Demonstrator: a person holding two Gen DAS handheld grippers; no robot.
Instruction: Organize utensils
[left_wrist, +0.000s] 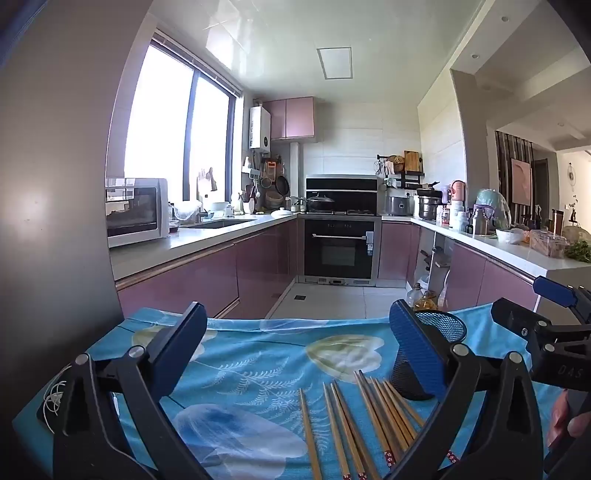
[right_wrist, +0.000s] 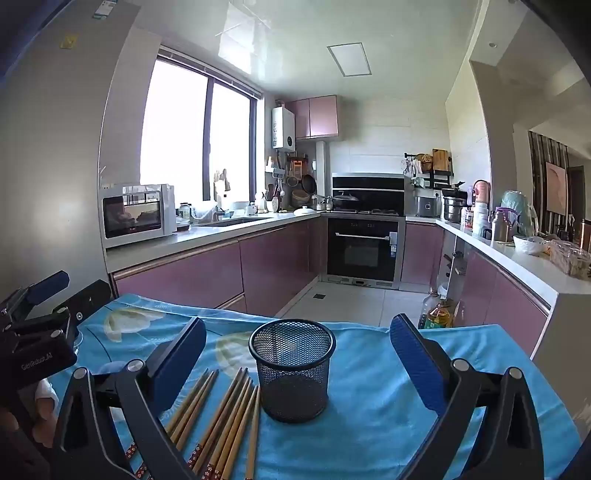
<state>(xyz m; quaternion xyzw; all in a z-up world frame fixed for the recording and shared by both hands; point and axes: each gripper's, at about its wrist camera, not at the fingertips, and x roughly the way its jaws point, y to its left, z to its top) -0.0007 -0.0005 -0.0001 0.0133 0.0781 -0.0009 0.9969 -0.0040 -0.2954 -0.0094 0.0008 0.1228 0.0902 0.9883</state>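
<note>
Chopsticks (right_wrist: 221, 417) flat, patterned ends toward camera

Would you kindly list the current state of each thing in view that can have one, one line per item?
left gripper: open, nothing between its jaws.
right gripper: open, the mesh cup in front of it, not gripped.
mesh cup: upright on the cloth, looks empty.
chopsticks: lying loose on the cloth beside the cup, none picked up.
blue cloth: spread flat over the table.
oven door: closed.

The left gripper (right_wrist: 37, 295) body reads "GenRobot.AI" in the right wrist view. The right gripper (left_wrist: 546, 299) body shows "DAS" in the left wrist view; other labels are illegible.
</note>
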